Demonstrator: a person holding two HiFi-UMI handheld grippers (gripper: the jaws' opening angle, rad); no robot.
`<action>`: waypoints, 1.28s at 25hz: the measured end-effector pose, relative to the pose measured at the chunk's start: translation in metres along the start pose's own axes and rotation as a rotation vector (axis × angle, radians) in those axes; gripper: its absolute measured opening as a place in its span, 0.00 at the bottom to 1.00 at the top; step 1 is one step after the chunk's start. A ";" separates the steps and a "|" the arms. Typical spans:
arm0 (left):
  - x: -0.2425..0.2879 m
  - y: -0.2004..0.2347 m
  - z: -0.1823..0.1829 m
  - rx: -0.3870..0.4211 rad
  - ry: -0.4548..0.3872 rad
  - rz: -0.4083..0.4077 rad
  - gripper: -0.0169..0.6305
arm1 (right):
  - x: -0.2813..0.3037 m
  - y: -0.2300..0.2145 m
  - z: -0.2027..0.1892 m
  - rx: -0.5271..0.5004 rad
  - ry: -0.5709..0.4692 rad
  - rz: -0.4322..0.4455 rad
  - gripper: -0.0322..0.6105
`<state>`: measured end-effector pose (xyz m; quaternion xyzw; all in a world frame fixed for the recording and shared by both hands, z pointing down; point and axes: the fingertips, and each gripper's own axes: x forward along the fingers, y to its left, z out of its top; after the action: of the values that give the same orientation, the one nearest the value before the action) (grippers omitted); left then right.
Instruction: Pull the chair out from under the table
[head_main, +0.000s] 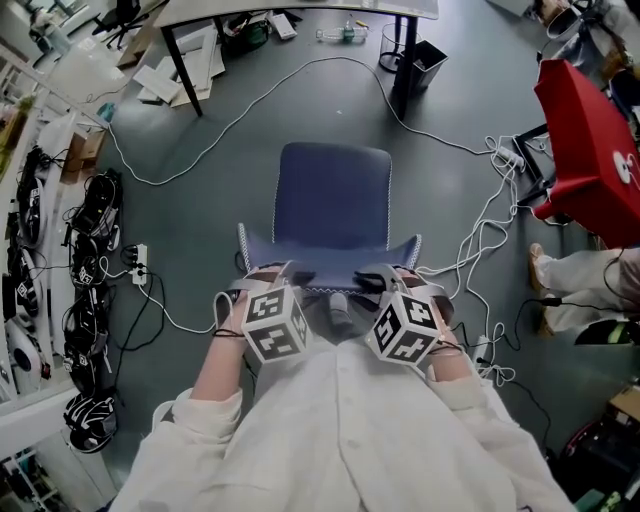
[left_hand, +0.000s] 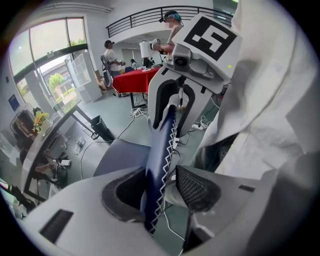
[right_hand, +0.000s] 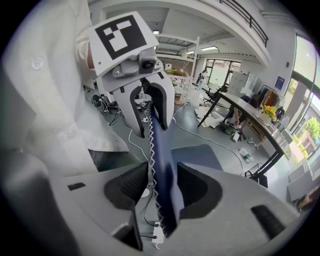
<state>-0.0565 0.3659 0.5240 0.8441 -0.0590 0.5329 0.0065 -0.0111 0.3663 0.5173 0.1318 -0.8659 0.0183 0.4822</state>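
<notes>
Chair (head_main: 335, 200) stands in the middle of the frame on open floor, well apart from the table (head_main: 300, 8) that runs along the upper edge of the head view. By the look of it, the pull is as good as done.

The person holds both grippers at the top of the chair's backrest (head_main: 330, 268), lower centre. The left gripper (head_main: 268, 278) has its jaws partly apart with the blue, white-stitched edge between them. That edge lies against one jaw, and a clear gap shows before the ribbed pad (left_hand: 197, 187) opposite. The right gripper (head_main: 388, 282) is likewise part open around the same edge, with daylight on at least one side. Neither appears to be clamping. What seems left is to lift both tools clear of the backrest.

Grey floor (head_main: 200, 150) fills the room, crossed by white cables (head_main: 300, 78) that loop around the chair. A power strip (head_main: 140, 262) lies at left, a black bin (head_main: 425, 62) stands by a table leg at upper right, and a red-covered table (head_main: 590, 140) fills the right edge.
</notes>
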 end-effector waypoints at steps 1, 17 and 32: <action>-0.002 -0.003 -0.001 -0.008 -0.005 -0.012 0.32 | -0.002 0.003 0.005 0.002 -0.013 0.009 0.29; -0.086 0.017 0.088 -0.291 -0.575 -0.060 0.43 | -0.115 -0.054 0.089 0.300 -0.658 -0.053 0.32; -0.197 0.081 0.133 -0.484 -1.043 0.146 0.33 | -0.210 -0.105 0.127 0.482 -0.998 -0.295 0.13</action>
<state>-0.0294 0.2940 0.2846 0.9634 -0.2326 0.0167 0.1324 0.0143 0.2895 0.2634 0.3501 -0.9325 0.0832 -0.0312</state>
